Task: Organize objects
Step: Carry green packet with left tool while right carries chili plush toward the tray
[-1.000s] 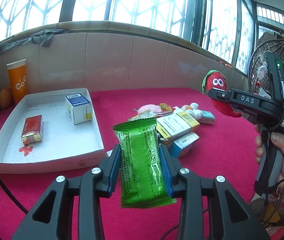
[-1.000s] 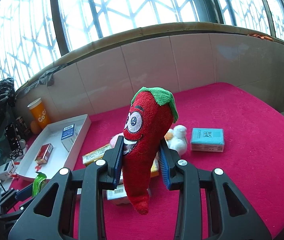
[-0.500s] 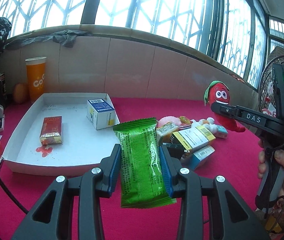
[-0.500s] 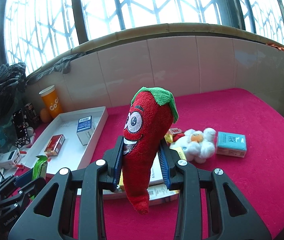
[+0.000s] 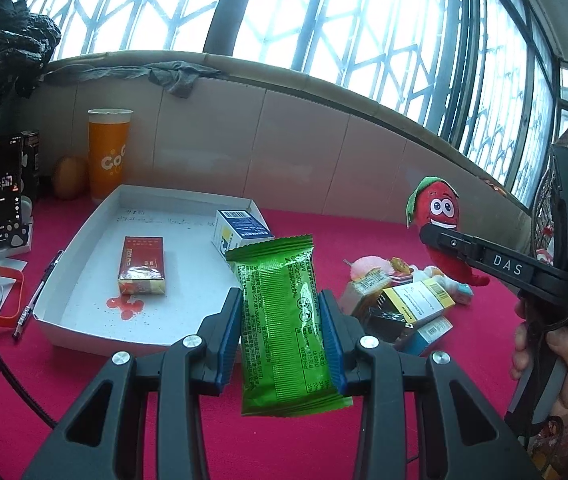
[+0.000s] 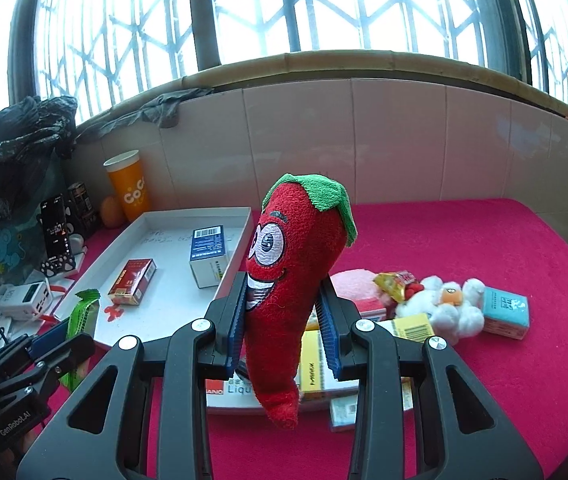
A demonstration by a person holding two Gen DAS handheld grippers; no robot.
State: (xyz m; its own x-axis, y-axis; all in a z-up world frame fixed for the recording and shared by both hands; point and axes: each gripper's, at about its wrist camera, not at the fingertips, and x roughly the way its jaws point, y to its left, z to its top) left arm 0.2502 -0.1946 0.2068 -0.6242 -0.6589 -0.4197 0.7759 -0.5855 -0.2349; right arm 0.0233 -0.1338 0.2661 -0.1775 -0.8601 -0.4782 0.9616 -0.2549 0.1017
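Already the white tray (image 5: 84, 256) holds a red packet (image 5: 142, 266) and a blue-and-white box (image 5: 240, 232), so sorting looks partly done. Both hands carry loads above the red surface (image 6: 483, 248): the left tool (image 5: 280, 340) is clamped on a green snack packet (image 5: 284, 320), upright in front of the tray's near edge, and the right tool (image 6: 284, 320) is closed around a red chilli plush (image 6: 291, 264), off to the tray's right. Neither is in the tray yet. Several boxes (image 5: 411, 308), a white plush (image 6: 443, 308) and a teal box (image 6: 505, 312) remain heaped on the surface.
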